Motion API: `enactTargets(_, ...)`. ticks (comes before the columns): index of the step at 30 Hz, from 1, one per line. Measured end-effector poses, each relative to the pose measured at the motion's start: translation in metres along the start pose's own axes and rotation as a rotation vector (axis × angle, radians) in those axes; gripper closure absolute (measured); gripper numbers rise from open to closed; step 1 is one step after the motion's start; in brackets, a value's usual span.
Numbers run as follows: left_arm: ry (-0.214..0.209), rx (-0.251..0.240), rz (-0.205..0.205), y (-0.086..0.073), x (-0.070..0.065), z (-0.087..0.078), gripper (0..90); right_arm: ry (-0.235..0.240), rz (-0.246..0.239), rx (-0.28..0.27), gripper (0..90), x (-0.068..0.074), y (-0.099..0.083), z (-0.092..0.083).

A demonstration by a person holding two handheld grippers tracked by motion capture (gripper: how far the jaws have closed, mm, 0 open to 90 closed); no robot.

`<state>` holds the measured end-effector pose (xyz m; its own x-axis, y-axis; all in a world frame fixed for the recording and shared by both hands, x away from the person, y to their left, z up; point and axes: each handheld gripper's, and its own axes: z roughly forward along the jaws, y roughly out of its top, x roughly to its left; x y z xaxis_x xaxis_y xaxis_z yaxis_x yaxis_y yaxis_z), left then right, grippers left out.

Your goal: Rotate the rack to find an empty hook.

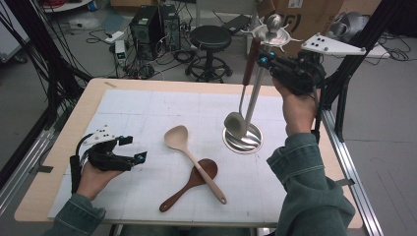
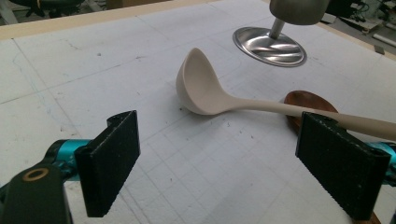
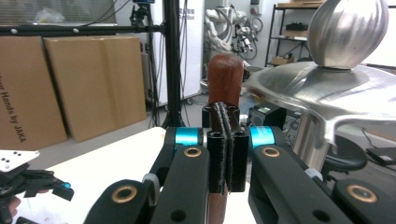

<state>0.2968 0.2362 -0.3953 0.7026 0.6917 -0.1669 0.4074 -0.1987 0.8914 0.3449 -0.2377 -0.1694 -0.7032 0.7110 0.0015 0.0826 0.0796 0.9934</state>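
Low on the left of the white gridded mat, my left gripper rests with its jaws spread wide and empty, facing the pale cream wooden ladle, whose handle lies across the dark brown wooden spoon. Further right, up beside the shiny steel utensil stand with its round base, my right gripper is clamped on the reddish-brown wooden handle of a metal ladle that hangs down with its bowl just above the base.
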Motion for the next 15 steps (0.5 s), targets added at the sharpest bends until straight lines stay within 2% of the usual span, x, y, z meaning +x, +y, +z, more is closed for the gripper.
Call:
enactTargets(7,0.0,0.002,-0.001,0.0,0.001,0.0,14.5,0.028,-0.002,0.005,89.6,-0.006,-0.005,-0.01)
enactTargets(15,0.002,0.007,-0.003,-0.001,0.0,0.001,14.4,0.115,-0.017,-0.01,89.6,-0.021,-0.011,-0.025)
